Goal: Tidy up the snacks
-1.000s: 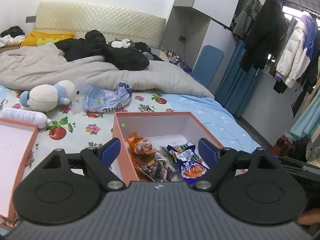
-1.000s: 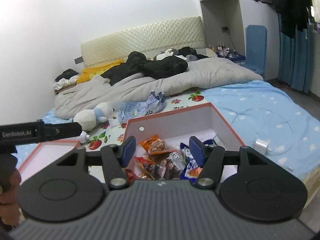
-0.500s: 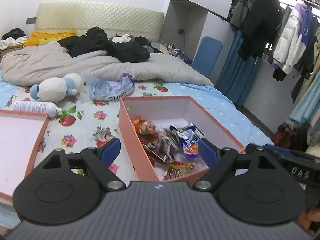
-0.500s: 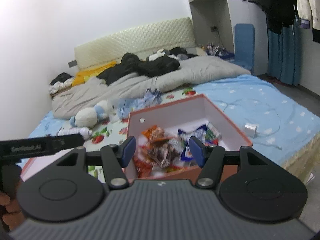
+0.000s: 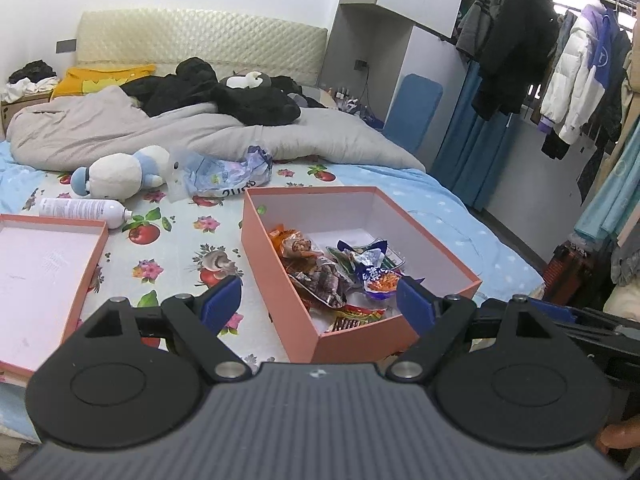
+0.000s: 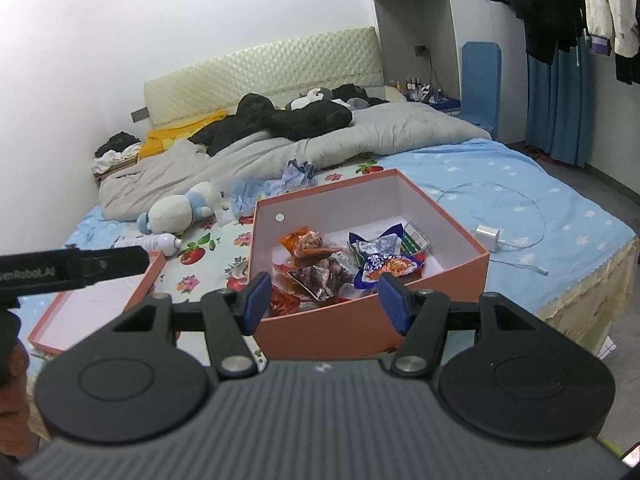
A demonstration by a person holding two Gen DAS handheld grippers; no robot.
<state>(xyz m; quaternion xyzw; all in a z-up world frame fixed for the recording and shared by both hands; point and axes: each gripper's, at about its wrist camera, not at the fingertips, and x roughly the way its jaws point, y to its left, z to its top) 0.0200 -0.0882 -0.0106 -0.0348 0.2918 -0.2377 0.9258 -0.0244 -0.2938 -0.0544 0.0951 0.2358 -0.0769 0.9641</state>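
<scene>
Hovering above the near edge of the bed [image 5: 168,236], well short of the snacks: left gripper [image 5: 319,306], spread wide, blue pads bare, nothing held. Same for right gripper [image 6: 327,302]: spread wide, nothing between the pads, poised just before the near wall of the orange box [image 6: 372,330].

Sitting open on the fruit-print bedsheet, that box [image 5: 276,280], white inside. Heaped in its near half, toward the left wall: snack packets [image 5: 332,272]. Among them, an orange packet [image 6: 306,242] at the back, a clear packet of dark brown pieces [image 6: 326,274] in the middle, a blue-and-white packet with orange print [image 6: 382,264] to the right, a red wrapper [image 6: 284,304] against the near wall. Far half of the box floor bare white.

Lying face-up to the left, apart from the box: the shallow orange lid [image 5: 44,276]. Just beyond its far corner, a white spray bottle [image 5: 82,210] on its side. Farther back, a white-and-blue plush toy [image 5: 120,174], a crumpled plastic bag [image 5: 224,176] and a grey duvet [image 5: 120,132]. On the blue sheet to the right of the box, a white charger with cable [image 6: 488,236].
</scene>
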